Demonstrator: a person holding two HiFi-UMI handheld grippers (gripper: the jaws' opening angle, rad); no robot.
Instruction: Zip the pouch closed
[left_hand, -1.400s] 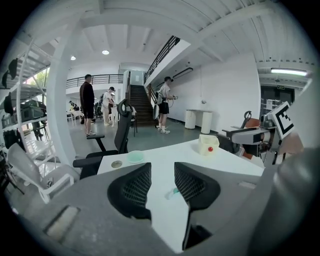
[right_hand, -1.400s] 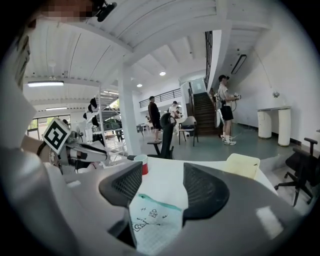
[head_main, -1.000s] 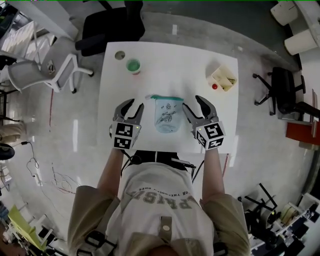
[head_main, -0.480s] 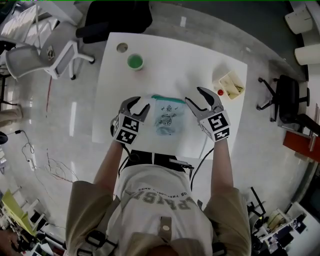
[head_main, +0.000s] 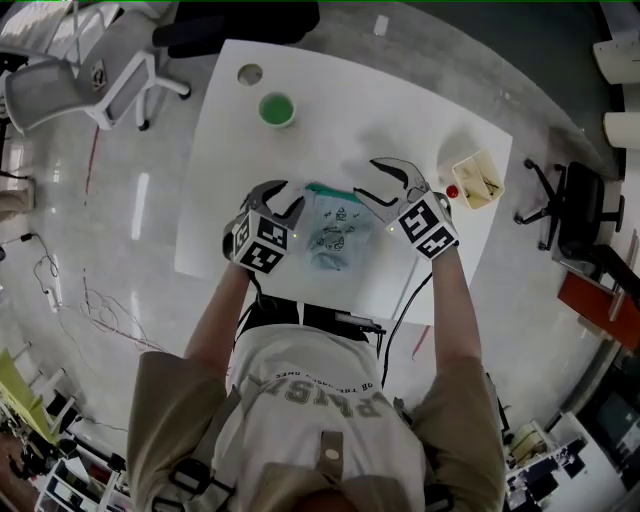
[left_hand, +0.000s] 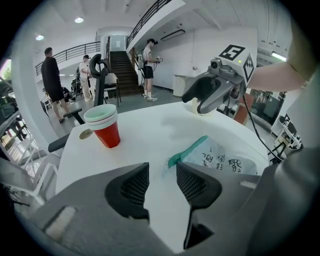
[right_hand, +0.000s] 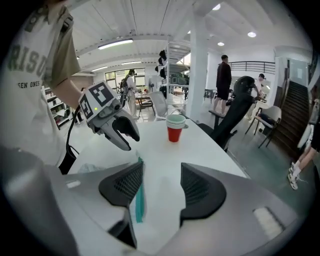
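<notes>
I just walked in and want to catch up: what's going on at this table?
A person holds a gripper in each hand over a white table. A clear printed pouch with a teal zipper strip lies flat between them. The left gripper and right gripper flank the zipper end, jaws apart, neither gripping it. A red cup stands farther back, untouched.

Looks like a big open-plan lab or office hall. Has a glossy pale floor and rolling office chairs along the top and right edges of the head view, with cluttered racks at lower left. Shows a staircase, a railed mezzanine, a white column, strip lights and standing people in the gripper views.
</notes>
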